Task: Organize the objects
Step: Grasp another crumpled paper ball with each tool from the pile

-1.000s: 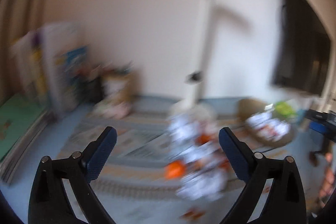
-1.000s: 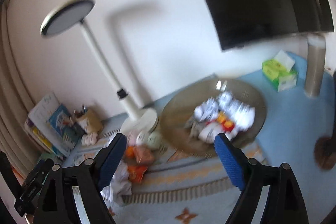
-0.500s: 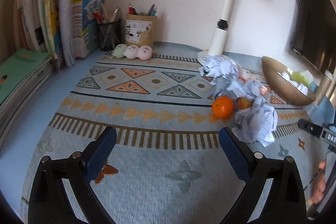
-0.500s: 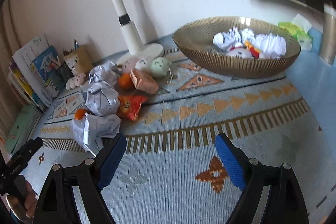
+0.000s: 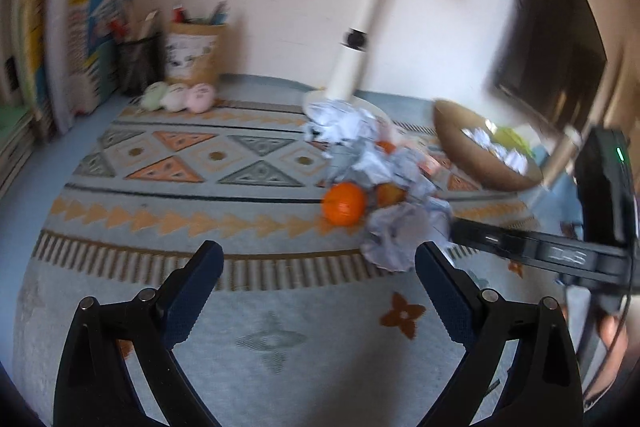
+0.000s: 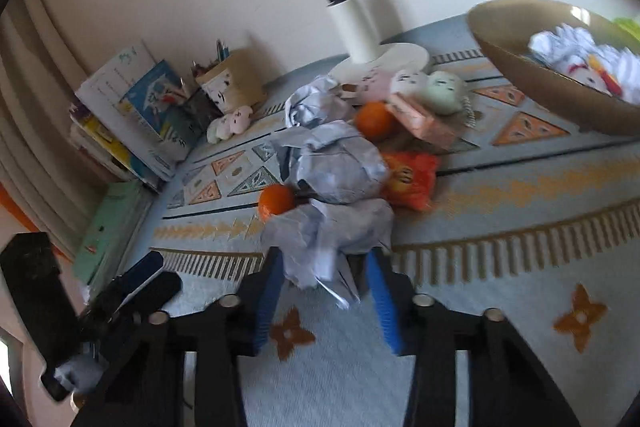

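Observation:
A pile lies on the patterned rug (image 6: pixel 500 307): crumpled paper balls, oranges, an orange snack packet (image 6: pixel 412 179), a pink box (image 6: pixel 420 119) and small plush toys (image 6: pixel 440 91). My right gripper (image 6: pixel 325 259) is shut on the nearest crumpled paper ball (image 6: pixel 332 231), its blue pads pressing both sides. Just behind that ball sit an orange (image 6: pixel 276 201) and a second paper ball (image 6: pixel 340 167). My left gripper (image 5: pixel 320 255) hovers over bare rug to the left of the pile. Its jaws are closing with nothing between them. The held ball (image 5: pixel 400 235) lies just beyond its right finger.
A brown ribbed bowl (image 6: pixel 540 75) at the right holds several paper balls and a toy. A white lamp base (image 6: pixel 380 61) stands behind the pile. Books (image 6: pixel 132 115) and a pen holder (image 6: pixel 232 83) line the left wall, with three plush toys (image 5: pixel 178 97) in front.
My right gripper came down and forward to the pile and shut on the nearest paper ball. The left gripper sank and tilted down toward the rug.

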The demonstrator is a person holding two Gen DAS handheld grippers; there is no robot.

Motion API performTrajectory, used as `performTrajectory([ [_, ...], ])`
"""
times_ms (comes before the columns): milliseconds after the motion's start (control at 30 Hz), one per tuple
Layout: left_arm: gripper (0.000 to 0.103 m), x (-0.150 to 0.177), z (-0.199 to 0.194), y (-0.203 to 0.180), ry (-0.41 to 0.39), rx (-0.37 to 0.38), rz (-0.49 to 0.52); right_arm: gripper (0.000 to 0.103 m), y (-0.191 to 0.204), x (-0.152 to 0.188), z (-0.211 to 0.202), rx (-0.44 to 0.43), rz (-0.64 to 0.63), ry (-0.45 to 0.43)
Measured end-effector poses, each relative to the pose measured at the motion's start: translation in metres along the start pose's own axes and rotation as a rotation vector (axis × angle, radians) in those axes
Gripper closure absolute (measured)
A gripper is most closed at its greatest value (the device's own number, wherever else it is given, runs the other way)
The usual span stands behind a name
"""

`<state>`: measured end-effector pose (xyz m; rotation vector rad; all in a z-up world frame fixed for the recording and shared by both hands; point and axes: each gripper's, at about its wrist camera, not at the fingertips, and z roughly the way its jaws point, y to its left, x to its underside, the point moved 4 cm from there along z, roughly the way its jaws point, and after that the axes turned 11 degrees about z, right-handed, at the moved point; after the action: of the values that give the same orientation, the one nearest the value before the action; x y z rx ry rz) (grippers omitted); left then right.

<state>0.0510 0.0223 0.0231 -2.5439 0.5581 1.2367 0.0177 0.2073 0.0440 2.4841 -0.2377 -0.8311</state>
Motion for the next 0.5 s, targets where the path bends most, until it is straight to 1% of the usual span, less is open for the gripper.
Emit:
performTrajectory([
  [67, 0.011, -0.004, 0.007, -0.013, 0.014, -0.005, 0.048, 0.081, 0.005, 0.001, 0.01, 0.052, -0.049, 0.001],
  [100, 0.011, -0.005, 0.01, -0.018, 0.019, -0.003, 0.064, 0.084, 0.006, 0.002, 0.01, 0.066, -0.068, -0.001],
  [133, 0.012, -0.006, 0.013, -0.022, 0.026, -0.001, 0.076, 0.088, 0.005, 0.002, 0.009, 0.071, -0.084, -0.003],
  [167, 0.015, -0.008, 0.02, -0.027, 0.039, 0.006, 0.087, 0.093, 0.003, 0.001, 0.005, 0.069, -0.103, -0.009],
  [200, 0.017, -0.009, 0.023, -0.03, 0.048, 0.014, 0.088, 0.093, 0.0, 0.0, -0.002, 0.083, -0.132, -0.022],
  [267, 0.026, -0.011, 0.035, -0.038, 0.082, 0.041, 0.084, 0.093, -0.008, -0.006, -0.016, 0.138, -0.174, -0.049],
  [300, 0.028, -0.012, 0.043, -0.042, 0.105, 0.059, 0.081, 0.093, -0.014, -0.008, -0.026, 0.162, -0.201, -0.058],
  [367, 0.037, -0.014, 0.056, -0.049, 0.142, 0.094, 0.065, 0.093, -0.022, -0.011, -0.042, 0.197, -0.245, -0.081],
  [400, 0.037, -0.016, 0.064, -0.052, 0.161, 0.114, 0.048, 0.093, -0.026, -0.013, -0.047, 0.201, -0.263, -0.079],
  [467, 0.037, -0.017, 0.075, -0.058, 0.175, 0.123, 0.029, 0.093, -0.031, -0.012, -0.055, 0.188, -0.294, -0.074],
  [500, 0.037, -0.017, 0.078, -0.06, 0.178, 0.126, 0.026, 0.093, -0.032, -0.01, -0.058, 0.203, -0.32, -0.093],
])
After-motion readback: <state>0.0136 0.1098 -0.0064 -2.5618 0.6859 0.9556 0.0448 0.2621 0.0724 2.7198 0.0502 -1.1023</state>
